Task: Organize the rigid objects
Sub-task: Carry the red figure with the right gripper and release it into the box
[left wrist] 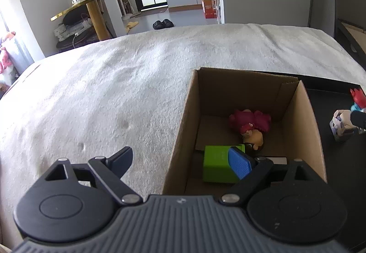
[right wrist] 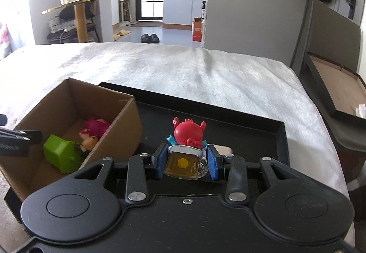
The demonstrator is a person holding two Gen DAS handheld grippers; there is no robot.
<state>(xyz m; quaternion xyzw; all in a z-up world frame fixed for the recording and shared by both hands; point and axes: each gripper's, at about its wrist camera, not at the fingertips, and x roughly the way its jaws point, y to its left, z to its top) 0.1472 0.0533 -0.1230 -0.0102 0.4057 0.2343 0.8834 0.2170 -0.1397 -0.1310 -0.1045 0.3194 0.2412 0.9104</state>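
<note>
**Right gripper on crab figure; box lies to its left**

Right gripper: blue pads closed against the amber, mug-shaped base of the red crab figure. Figure upright, red body projecting forward past the fingertips. Cannot tell whether the base is lifted or resting on the black tray.

Left gripper: spread wide, holding nothing. One finger over the blanket, the other over the near left corner of the cardboard box.

Box stands on the tray's left part, touching the blanket edge, open at the top. Inside: green block nearest, pink-haired doll lying behind it.

Key relation: box opening is left of and level with the held figure; the right hand is the one on it. Judgement: next move is a leftward carry over the near box wall, free floor beside the green block.

Beyond: white blanket, then room floor.
</note>
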